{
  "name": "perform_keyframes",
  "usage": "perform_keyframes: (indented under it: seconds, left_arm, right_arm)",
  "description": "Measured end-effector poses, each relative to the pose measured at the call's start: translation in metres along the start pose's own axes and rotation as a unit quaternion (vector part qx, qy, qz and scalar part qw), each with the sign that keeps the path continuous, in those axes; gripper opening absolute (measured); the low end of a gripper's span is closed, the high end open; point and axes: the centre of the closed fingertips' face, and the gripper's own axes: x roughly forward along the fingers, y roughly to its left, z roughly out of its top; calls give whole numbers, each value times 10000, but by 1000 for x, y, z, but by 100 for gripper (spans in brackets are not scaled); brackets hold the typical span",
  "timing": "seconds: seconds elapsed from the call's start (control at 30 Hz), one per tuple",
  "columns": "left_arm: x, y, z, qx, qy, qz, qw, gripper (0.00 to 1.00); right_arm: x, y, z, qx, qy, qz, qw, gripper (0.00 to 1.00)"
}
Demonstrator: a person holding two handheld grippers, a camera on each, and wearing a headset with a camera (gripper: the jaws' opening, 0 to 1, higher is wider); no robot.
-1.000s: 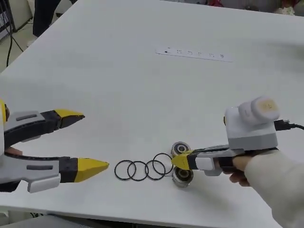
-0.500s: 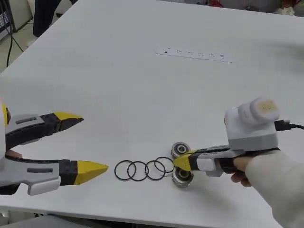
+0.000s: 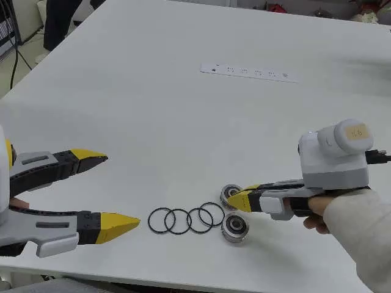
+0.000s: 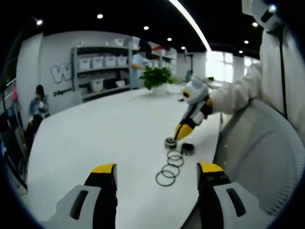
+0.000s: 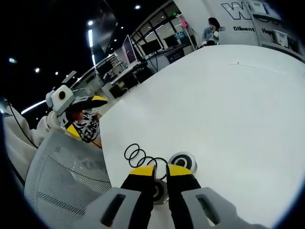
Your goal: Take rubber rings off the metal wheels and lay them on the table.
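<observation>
1. Rubber rings (image 3: pixel 186 220): four thin black hoops lie flat on the white desk (image 3: pixel 183 122), close to its near edge. They form a left-to-right row, and each hoop overlaps or touches its neighbour.
2. Metal wheels: two small round wheels lie just right of the ring row. Each has a silver rim and a dark centre.
   - The far metal wheel (image 3: pixel 229 193) lies behind the right end of the row. The right gripper tip partly covers it.
   - The near metal wheel (image 3: pixel 235 224) lies flat just beside the last ring.
3. Right gripper (image 3: pixel 237 200): the yellow tips are clenched to a narrow slit with nothing visibly held. They sit over the gap between the two wheels, at the right end of the ring row. Whether they touch the far wheel cannot be determined.
4. Left gripper (image 3: pixel 122 190): released, with the yellow-tipped jaws spread wide. It points right toward the rings, apart from the left end of the row, and holds nothing.
5. Power strip (image 3: pixel 250 71): white, lying flat, well apart on the far side of the desk.
</observation>
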Motion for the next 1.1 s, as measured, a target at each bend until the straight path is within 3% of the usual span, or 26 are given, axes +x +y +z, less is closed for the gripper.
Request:
perform_keyframes:
  seconds: [0.3, 0.4, 0.57, 0.93, 1.1]
  left_arm:
    - [-3, -1, 0, 9, -5, 15, 10000, 70]
    - [-4, 0, 1, 0, -24, 44, 10000, 71]
    - [-5, -2, 3, 0, -28, 52, 10000, 72]
    - [-7, -1, 1, -63, -14, 82, 9999, 76]
    - [-7, -1, 1, -87, -26, 78, 9999, 77]
  right_arm:
    - [-12, 13, 17, -533, -135, 62, 9985, 9]
    - [-19, 20, 23, -676, -193, 194, 9973, 13]
    - [-28, 25, 29, -937, -260, 202, 9951, 21]
    - [-50, 40, 34, -1528, -282, 184, 9877, 55]
    - [-59, 47, 35, -1752, -290, 191, 9839, 65]
